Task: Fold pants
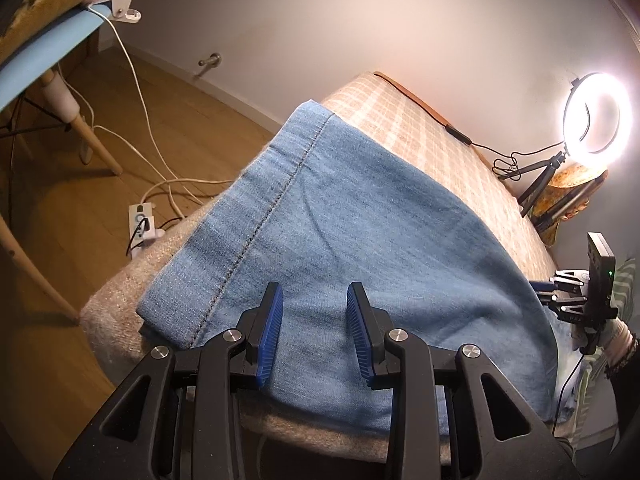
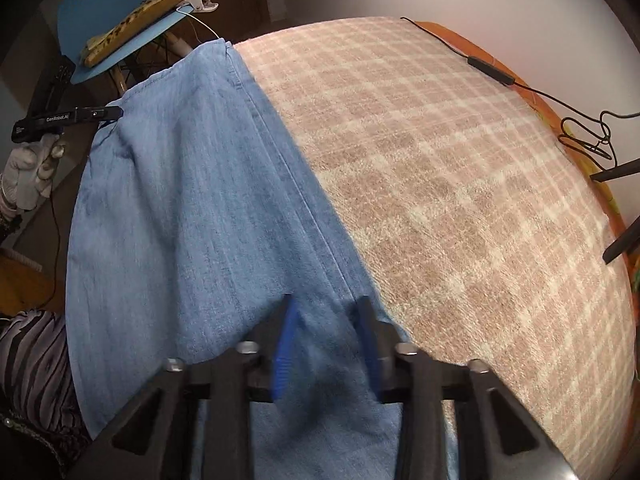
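Note:
Light blue denim pants [image 1: 340,248] lie flat along the near edge of a table covered with a pink-beige checked cloth [image 1: 420,136]. The stitched leg hem [image 1: 256,224] points toward the table's left end. My left gripper [image 1: 316,304] is open just above the fabric near the hem, holding nothing. In the right wrist view the pants [image 2: 192,208] stretch away along the left side of the cloth [image 2: 460,184]. My right gripper [image 2: 326,316] is open and blurred, low over the pants near their right edge. The left gripper [image 2: 72,114] shows at the far left; the right one [image 1: 568,292] shows at the right.
A blue chair [image 1: 44,52] with a white clamp [image 1: 124,0] stands left of the table. A power strip [image 1: 140,220] and white cables lie on the wooden floor. A lit ring light [image 1: 598,120] on a tripod and a black cable [image 2: 492,70] sit at the table's far side.

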### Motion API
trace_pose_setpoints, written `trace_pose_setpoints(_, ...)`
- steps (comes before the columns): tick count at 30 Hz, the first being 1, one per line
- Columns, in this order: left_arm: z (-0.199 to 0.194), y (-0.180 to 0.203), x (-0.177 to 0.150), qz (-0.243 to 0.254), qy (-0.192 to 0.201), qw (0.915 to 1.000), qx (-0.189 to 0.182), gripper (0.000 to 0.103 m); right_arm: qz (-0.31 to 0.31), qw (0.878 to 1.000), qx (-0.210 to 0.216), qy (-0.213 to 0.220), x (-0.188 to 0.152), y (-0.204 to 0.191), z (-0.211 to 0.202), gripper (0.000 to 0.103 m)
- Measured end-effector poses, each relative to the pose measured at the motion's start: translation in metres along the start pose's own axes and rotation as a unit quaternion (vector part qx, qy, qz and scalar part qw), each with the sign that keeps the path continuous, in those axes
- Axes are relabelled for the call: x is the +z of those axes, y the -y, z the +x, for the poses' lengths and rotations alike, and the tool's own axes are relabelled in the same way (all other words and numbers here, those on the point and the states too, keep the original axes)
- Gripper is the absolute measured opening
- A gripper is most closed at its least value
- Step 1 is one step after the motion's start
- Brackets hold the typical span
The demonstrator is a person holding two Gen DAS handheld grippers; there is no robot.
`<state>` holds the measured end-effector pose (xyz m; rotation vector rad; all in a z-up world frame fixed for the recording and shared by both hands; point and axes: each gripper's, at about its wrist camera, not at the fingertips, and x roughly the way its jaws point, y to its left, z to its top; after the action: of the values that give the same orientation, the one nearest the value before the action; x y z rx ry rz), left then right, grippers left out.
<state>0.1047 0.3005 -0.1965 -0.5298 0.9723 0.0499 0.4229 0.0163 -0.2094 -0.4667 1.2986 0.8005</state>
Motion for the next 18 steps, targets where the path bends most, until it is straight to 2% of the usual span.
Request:
trace_pose_setpoints(1,0.0,-0.001,0.001,-0.001,0.001,1.0,0.0,0.031,-0.012,1.0,-0.02,-0.002,0.001,-0.007,-0.002,0.001)
trace_pose_setpoints(2,-0.001,-0.002,0.001,-0.002,0.002,1.0,0.001,0.031,-0.029,0.999,-0.043,-0.001,0.003,-0.015,-0.005,0.0)
trace_pose_setpoints(4,-0.001,-0.003,0.001,-0.003,0.005,1.0,0.001,0.032,-0.056,0.995,-0.085,0.014,0.006,-0.023,-0.017,0.0)
trace_pose_setpoints(6,0.0,-0.003,0.0,-0.002,0.005,1.0,0.001,0.032,-0.047,0.99,-0.129,0.031,0.008,-0.015,-0.024,0.0)
trace_pose_setpoints(8,0.001,-0.002,-0.001,0.004,0.005,1.0,0.002,0.033,-0.013,0.992,-0.124,0.03,0.009,-0.002,-0.022,0.0)
trace_pose_setpoints(11,0.0,-0.001,-0.001,0.008,0.004,0.9999,0.005,0.033,-0.038,0.99,-0.136,-0.003,0.013,-0.012,-0.001,0.0)
trace_pose_setpoints(12,0.001,-0.001,0.0,0.009,0.003,0.9999,0.005,0.033,-0.044,0.99,-0.13,-0.012,0.014,-0.015,0.002,0.003)
trace_pose_setpoints(13,0.001,-0.001,0.0,0.007,0.001,1.0,0.004,0.033,-0.041,0.992,-0.12,-0.014,0.017,-0.015,0.002,0.01)
trace_pose_setpoints(14,0.001,-0.001,0.002,0.005,-0.001,1.0,0.004,0.033,-0.031,0.994,-0.1,-0.004,0.02,-0.014,-0.002,0.024)
trace_pose_setpoints(16,0.0,0.0,0.006,0.008,-0.005,0.9999,0.007,0.035,-0.011,0.996,-0.083,0.027,0.025,-0.013,-0.015,0.039)
trace_pose_setpoints(18,-0.005,0.001,0.01,0.003,0.002,1.0,0.004,0.035,0.01,0.997,-0.066,0.049,0.03,-0.013,-0.029,0.039)
